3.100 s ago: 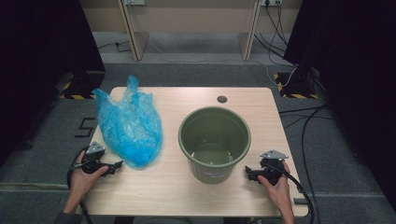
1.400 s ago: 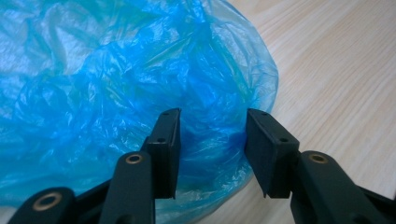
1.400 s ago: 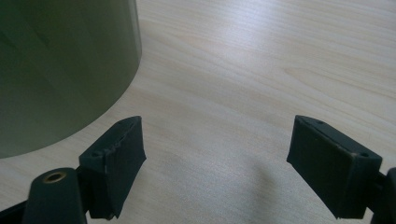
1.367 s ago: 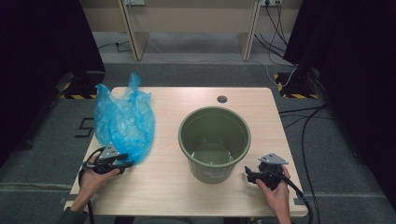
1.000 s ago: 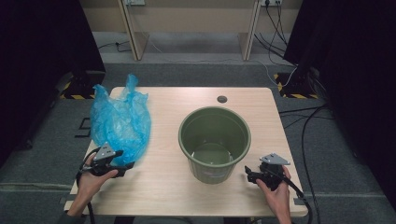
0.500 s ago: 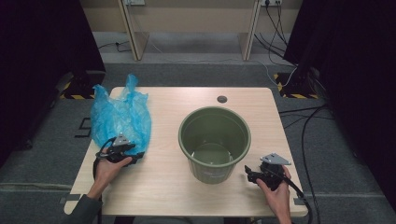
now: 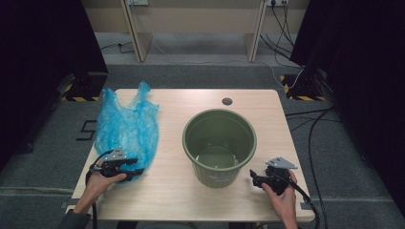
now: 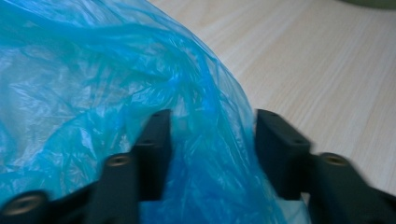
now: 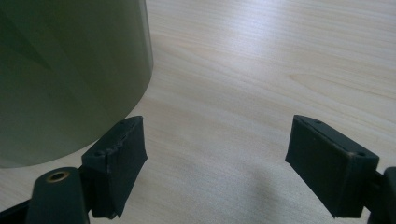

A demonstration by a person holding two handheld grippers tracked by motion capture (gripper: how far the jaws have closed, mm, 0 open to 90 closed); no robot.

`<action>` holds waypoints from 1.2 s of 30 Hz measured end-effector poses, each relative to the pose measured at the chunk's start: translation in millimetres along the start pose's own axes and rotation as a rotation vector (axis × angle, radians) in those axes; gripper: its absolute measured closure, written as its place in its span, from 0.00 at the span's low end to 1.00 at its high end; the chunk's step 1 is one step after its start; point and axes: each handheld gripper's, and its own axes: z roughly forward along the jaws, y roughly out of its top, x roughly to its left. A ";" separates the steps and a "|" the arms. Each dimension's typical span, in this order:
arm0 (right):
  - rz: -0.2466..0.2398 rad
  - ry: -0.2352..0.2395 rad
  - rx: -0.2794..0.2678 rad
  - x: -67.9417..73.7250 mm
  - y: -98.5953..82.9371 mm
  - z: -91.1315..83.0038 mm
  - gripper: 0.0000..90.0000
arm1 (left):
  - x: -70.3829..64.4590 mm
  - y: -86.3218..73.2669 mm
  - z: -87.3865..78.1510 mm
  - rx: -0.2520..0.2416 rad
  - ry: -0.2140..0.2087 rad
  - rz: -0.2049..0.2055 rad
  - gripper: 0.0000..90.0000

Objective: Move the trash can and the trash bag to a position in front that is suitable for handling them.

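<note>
Left tongs [image 7: 136, 168] sit at the lower left of the high view, jaws parted with a fold of the blue plastic bag [image 7: 125, 128] between them, not pinched shut. Right tongs [image 7: 253, 178], lower right, gape wide over bare table [image 7: 167, 191], just beside the green bucket [image 7: 219, 145]. Farther up, the bag sprawls along the table's left side.

Left gripper [image 7: 136, 168] jaws parted (half-wide); right gripper [image 7: 253, 177] jaws wide apart, low.
</note>
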 end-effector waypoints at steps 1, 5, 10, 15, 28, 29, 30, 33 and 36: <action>0.004 -0.002 -0.002 -0.1 0.2 0.1 0.22 | -4.9 7.9 -1.0 -0.019 0.006 0.010 0.36; 0.018 0.009 -0.017 0.3 0.8 -2.1 0.22 | -21.2 28.3 0.8 -0.074 0.030 0.025 0.27; 0.020 0.015 -0.036 2.7 4.1 -5.4 0.23 | -34.0 48.1 10.6 -0.139 0.040 -0.004 0.21; -0.017 0.019 -0.058 12.9 13.3 -10.6 0.22 | -46.7 64.5 32.6 -0.149 0.032 0.006 0.21; -0.074 0.013 -0.019 41.3 29.4 -0.8 0.23 | -59.3 75.0 45.5 -0.159 -0.013 0.003 0.19; -0.085 0.013 -0.018 44.8 32.2 2.4 0.23 | -60.2 75.2 46.5 -0.157 -0.013 0.008 0.19; -0.092 0.016 -0.017 46.9 34.2 4.4 0.23 | -60.7 75.5 47.1 -0.154 -0.013 0.007 0.19; -0.118 0.039 -0.017 56.3 43.3 15.2 0.23 | -60.8 75.5 47.0 -0.151 -0.014 0.013 0.19; -0.145 0.054 0.000 64.4 52.2 25.5 0.22 | -59.8 75.2 46.6 -0.150 -0.008 0.010 0.19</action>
